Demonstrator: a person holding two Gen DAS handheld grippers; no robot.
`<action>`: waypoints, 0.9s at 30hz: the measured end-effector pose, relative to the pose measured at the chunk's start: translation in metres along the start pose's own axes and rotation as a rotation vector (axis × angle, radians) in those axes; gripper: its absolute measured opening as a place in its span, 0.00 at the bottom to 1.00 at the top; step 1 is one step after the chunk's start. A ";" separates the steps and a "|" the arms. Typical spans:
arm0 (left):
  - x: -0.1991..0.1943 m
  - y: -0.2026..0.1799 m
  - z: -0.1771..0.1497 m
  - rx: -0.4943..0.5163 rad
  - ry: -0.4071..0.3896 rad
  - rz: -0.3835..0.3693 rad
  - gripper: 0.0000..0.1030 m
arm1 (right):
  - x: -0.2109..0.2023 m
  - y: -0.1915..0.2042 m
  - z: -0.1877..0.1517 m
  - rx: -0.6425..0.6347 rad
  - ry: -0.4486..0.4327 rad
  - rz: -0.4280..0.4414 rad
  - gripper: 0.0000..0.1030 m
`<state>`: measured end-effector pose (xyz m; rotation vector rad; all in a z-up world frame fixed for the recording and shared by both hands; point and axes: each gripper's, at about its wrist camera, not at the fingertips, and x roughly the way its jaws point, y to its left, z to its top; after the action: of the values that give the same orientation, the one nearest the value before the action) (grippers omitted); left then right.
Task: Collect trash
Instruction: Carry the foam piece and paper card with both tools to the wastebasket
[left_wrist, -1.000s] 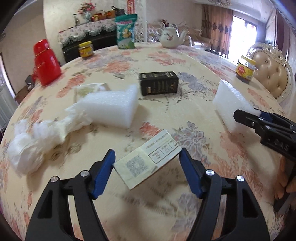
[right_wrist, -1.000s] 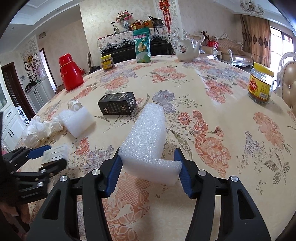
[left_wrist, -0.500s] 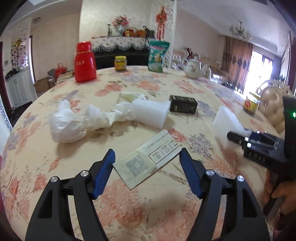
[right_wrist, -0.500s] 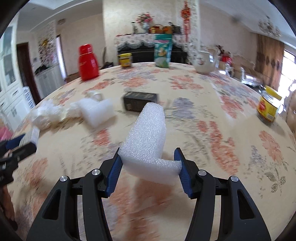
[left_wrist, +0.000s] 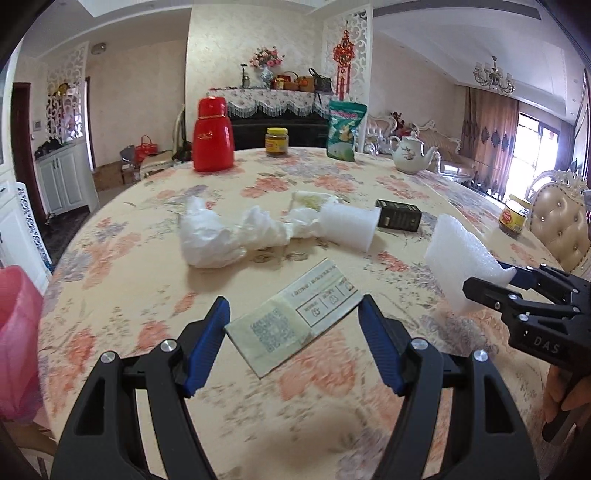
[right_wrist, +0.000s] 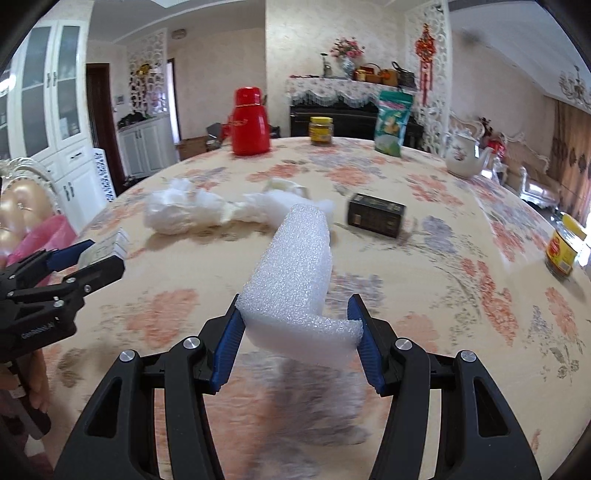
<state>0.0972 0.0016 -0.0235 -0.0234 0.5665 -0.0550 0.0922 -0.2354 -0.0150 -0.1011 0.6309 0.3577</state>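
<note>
Left gripper (left_wrist: 293, 326) pinches a flat printed paper packet (left_wrist: 291, 317); right gripper (right_wrist: 295, 332) clamps a bumpy white L-shaped foam block (right_wrist: 295, 273). Pink bag (left_wrist: 16, 332), prob. plastic, at table (left_wrist: 129, 266) edge.

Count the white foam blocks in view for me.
2. One foam block is clamped in the right gripper; the other foam block lies on the table beside the black box.

Both grippers carried back from the table centre toward its left edge, pink bag (left_wrist: 16, 343), probably plastic, newly in view.
</note>
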 end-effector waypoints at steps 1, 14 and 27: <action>-0.006 0.004 -0.002 -0.001 -0.008 0.007 0.67 | -0.002 0.008 0.000 -0.007 -0.005 0.015 0.53; -0.054 0.072 -0.025 -0.087 -0.074 0.113 0.68 | 0.002 0.094 0.018 -0.131 -0.039 0.178 0.53; -0.110 0.189 -0.042 -0.240 -0.119 0.345 0.68 | 0.024 0.214 0.046 -0.320 -0.056 0.411 0.53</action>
<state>-0.0095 0.1961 -0.0069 -0.1611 0.4490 0.3484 0.0595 -0.0189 0.0111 -0.2673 0.5324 0.8557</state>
